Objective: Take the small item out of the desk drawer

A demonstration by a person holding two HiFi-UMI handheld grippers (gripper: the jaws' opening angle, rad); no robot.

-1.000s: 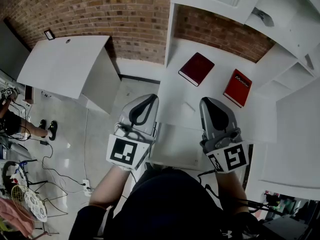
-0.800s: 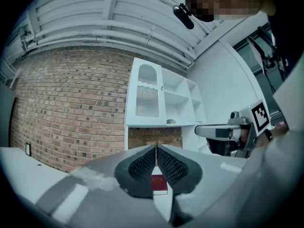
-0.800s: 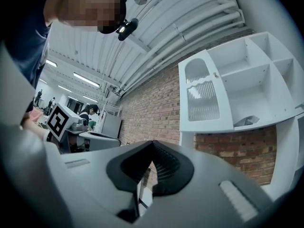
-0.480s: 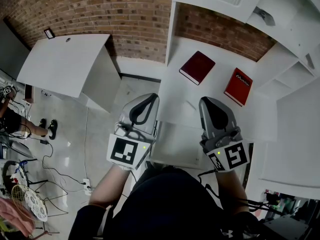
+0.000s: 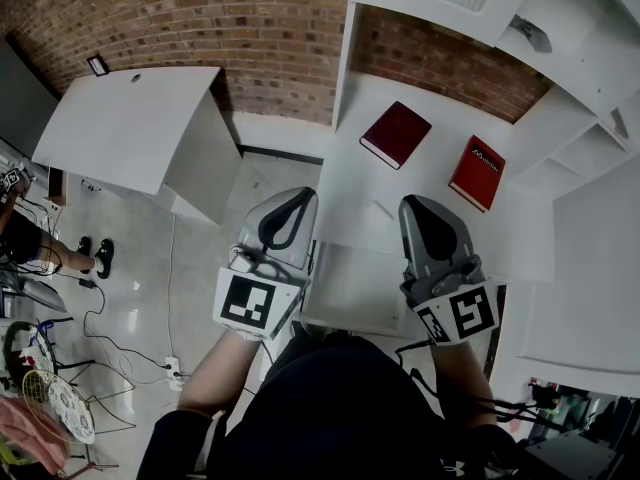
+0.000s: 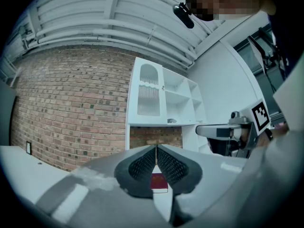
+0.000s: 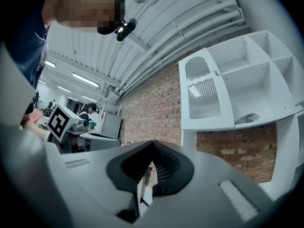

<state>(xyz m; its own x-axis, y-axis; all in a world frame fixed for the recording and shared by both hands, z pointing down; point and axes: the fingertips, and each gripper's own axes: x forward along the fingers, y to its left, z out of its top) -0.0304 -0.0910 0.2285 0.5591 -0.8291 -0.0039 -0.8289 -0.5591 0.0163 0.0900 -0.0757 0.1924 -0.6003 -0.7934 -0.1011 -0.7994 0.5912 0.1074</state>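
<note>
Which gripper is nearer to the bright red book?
Right. The right gripper is just before the bright red book, slightly left; the left gripper is much farther left.

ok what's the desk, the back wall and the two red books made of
Desk: looks like white laminated or painted board, smooth and matte, with sharp flat edges.
Back wall: bare red-brown brick with visible mortar lines.
Dark red book: plain cover, possibly cloth or leatherette; hard to tell.
Brighter red book: smoother printed cover, likely card or coated paper.

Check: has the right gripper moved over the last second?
No. The right gripper keeps the same gap to the right-hand red book, jaws shut.
</note>
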